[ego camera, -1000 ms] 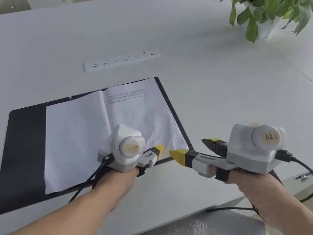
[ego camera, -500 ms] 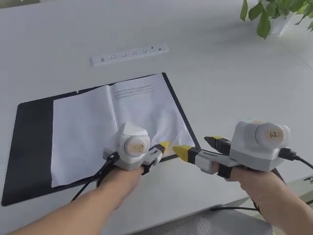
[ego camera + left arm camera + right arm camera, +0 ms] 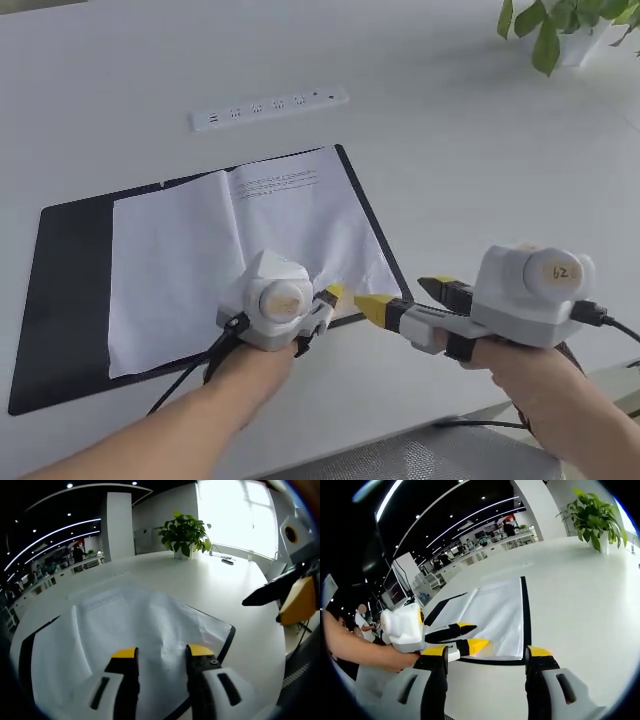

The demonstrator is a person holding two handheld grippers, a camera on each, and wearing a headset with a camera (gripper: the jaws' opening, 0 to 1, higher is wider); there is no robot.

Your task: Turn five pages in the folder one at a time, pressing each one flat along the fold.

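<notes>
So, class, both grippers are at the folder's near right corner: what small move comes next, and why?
Probably close the left gripper on the near corner of the white right-hand page: its open jaws sit over that raised corner, while the open right gripper hovers beside the black folder.

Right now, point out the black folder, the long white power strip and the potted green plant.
black folder (image 3: 70, 290): head view, bare left cover.
long white power strip (image 3: 270, 106): head view, middle of its top.
potted green plant (image 3: 185, 530): left gripper view, its leaves.
</notes>
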